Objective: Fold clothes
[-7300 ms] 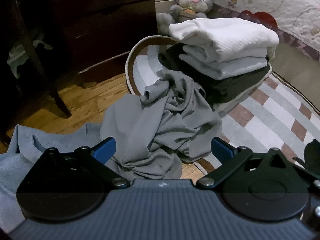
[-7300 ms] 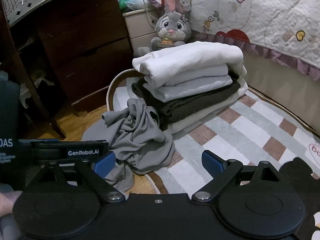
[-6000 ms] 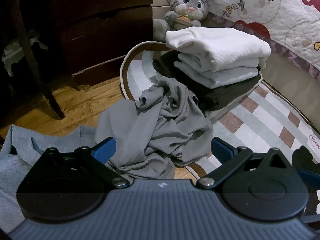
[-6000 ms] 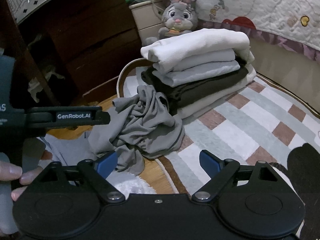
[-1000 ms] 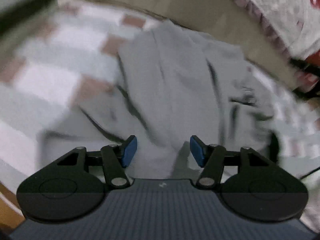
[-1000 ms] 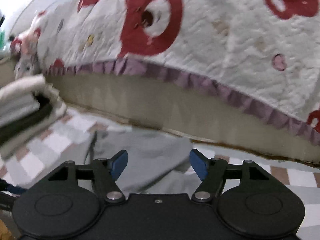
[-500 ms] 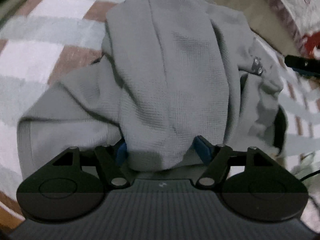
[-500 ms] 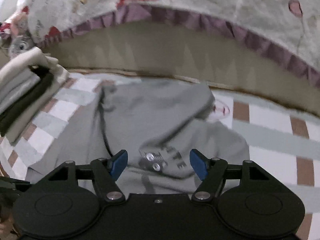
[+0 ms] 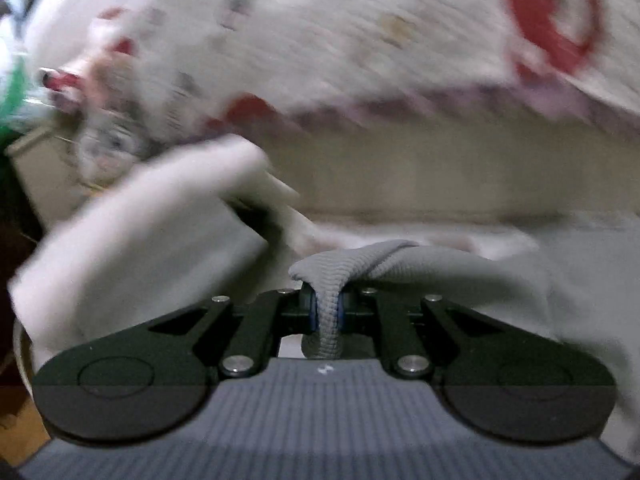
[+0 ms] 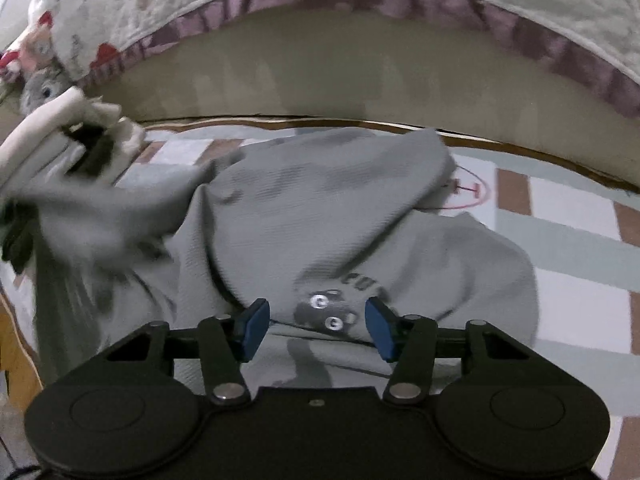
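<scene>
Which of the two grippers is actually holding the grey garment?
The left gripper: its blue pads are shut on a bunched fold of the grey garment. The right gripper is open, poised over the printed patch without pinching it.

Left hand-held gripper [image 9: 327, 312]: jaws closed down tight, blue pads almost meeting with a fold of grey garment [image 9: 326, 280] pinched between them; view motion-blurred. Right hand-held gripper [image 10: 316, 326]: jaws spread wide, blue fingertips [image 10: 253, 326] apart, nothing gripped, angled down low over the cloth.
</scene>
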`<state>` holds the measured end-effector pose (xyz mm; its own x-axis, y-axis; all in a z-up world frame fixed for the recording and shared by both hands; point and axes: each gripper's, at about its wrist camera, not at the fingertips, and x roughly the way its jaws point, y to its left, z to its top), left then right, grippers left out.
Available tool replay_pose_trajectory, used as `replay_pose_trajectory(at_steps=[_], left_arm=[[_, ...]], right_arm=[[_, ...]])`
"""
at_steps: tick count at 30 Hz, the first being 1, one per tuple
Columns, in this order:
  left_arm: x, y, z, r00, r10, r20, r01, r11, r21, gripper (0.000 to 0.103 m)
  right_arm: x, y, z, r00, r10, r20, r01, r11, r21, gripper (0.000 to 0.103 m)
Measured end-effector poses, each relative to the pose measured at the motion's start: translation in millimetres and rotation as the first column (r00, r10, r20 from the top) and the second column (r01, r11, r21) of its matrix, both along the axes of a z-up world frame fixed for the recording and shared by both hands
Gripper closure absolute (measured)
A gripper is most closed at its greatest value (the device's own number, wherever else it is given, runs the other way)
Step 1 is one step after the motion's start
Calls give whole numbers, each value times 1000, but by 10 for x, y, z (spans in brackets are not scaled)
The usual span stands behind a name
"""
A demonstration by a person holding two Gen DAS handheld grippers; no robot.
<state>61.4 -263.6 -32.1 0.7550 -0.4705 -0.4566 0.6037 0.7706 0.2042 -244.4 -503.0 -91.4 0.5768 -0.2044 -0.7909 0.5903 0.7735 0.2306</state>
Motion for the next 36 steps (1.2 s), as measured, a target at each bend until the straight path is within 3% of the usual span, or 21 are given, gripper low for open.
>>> replay_pose_trajectory(at_steps=[2,5,9,10,12,15,19,23,28,30,33,36], left_arm=[[244,0,-28,997,74,25,-72,994,-78,90],[273,-50,-366,998,57,-20,-56,998,30,65],[298,-115,-796,996,38,-82,-24,986,166,64],[222,-115,-788,996,16,-92,0,986,167,62],[70,-114,-769,993,-29,-115,48,985,165,49],[-151,-104,-737,974,-111,-195,138,982,132,39],[-450,-184,-888,952,-165,-259,212,963,168,37],[-646,-218,-969,955,-133,-264,190,960,205,37],[-655,-181,-1048,915,-98,-392,156,980,120,37],[-708,-176,-1101,923,-79,-375,147,977,155,37],[-792,-184,-1133,947,-48,-318,129,963,238,37],[-774,-80,-1091,933,-18,-360,95,976,197,37]], right_arm=[[47,52,-15,999,30,-10,-30,999,-16,45],[95,102,-67,998,59,-34,-59,998,-20,45],[155,138,-114,996,68,-62,-70,997,-18,45],[171,144,-121,995,69,-66,-70,997,-18,45],[205,150,-136,995,63,-73,-64,998,-13,44],[234,167,-179,996,17,-88,-17,1000,2,44],[150,160,-297,974,-177,-138,186,981,55,44],[-7,244,-387,950,-302,-77,311,935,170,44],[57,483,-181,964,-263,-43,264,964,17,43],[12,452,-109,960,-278,-21,278,961,-5,40],[-90,371,-126,928,-367,-62,366,930,-25,37],[-234,266,-202,915,-400,-41,402,903,150,37]])
